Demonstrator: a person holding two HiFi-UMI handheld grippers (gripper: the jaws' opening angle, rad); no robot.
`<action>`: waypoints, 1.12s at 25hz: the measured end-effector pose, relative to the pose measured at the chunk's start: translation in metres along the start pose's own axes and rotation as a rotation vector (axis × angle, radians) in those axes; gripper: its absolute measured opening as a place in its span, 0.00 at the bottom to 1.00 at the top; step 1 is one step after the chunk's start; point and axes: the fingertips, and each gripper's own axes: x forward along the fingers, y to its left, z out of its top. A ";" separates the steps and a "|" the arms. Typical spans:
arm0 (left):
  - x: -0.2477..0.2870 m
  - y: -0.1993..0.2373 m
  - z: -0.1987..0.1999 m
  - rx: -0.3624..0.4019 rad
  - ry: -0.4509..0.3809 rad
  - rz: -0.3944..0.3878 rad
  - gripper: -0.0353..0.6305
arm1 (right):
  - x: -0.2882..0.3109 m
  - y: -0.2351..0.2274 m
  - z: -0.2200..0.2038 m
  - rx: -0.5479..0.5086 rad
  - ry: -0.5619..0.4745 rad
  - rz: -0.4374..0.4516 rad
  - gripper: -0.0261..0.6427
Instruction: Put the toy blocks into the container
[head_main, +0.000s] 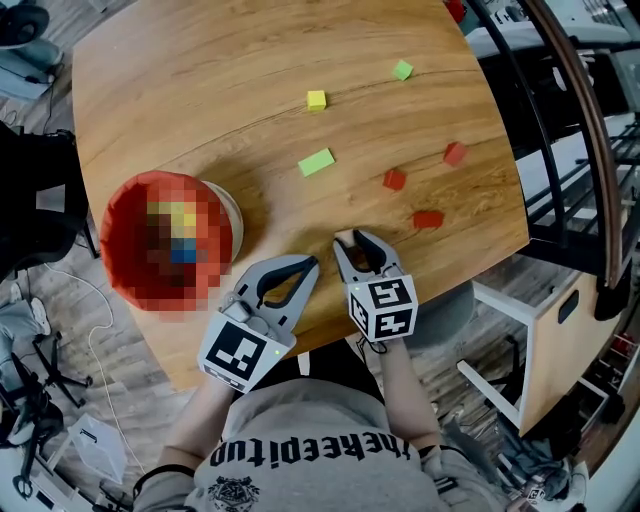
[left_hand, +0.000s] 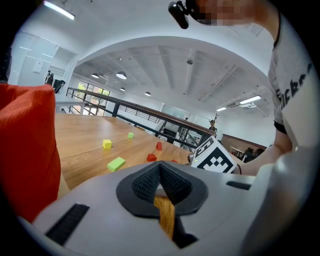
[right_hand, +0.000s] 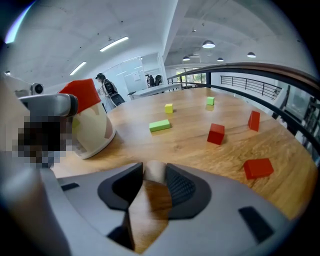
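Observation:
My right gripper (head_main: 355, 238) (right_hand: 155, 172) is near the table's front edge, angled down, its pads closed against a pale wood-coloured block (head_main: 347, 238) (right_hand: 154, 169). Just left of it my left gripper (head_main: 312, 264) (left_hand: 160, 167) is shut and holds nothing. The red-lined container (head_main: 118, 240) (right_hand: 92, 130) stands at the table's left; its contents are mosaicked. Loose on the table beyond the grippers lie a flat green block (head_main: 316, 161), a yellow cube (head_main: 316, 99), a small green block (head_main: 402, 69), two red blocks (head_main: 394, 179) (head_main: 455, 153) and a flat red block (head_main: 428, 219).
The round wooden table (head_main: 200, 90) ends just behind the grippers. A black railing (head_main: 560, 130) curves along its right side. A pale wooden cabinet (head_main: 545, 340) stands low at the right. Cables and stands lie on the floor at the left.

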 end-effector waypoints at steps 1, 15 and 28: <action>-0.001 -0.001 0.001 0.005 -0.005 0.002 0.07 | -0.002 0.001 0.003 -0.004 -0.007 0.004 0.27; -0.023 -0.012 0.019 0.032 -0.071 0.061 0.07 | -0.043 0.031 0.058 -0.054 -0.148 0.092 0.27; -0.066 -0.014 0.027 0.031 -0.146 0.192 0.07 | -0.075 0.083 0.104 -0.158 -0.272 0.213 0.27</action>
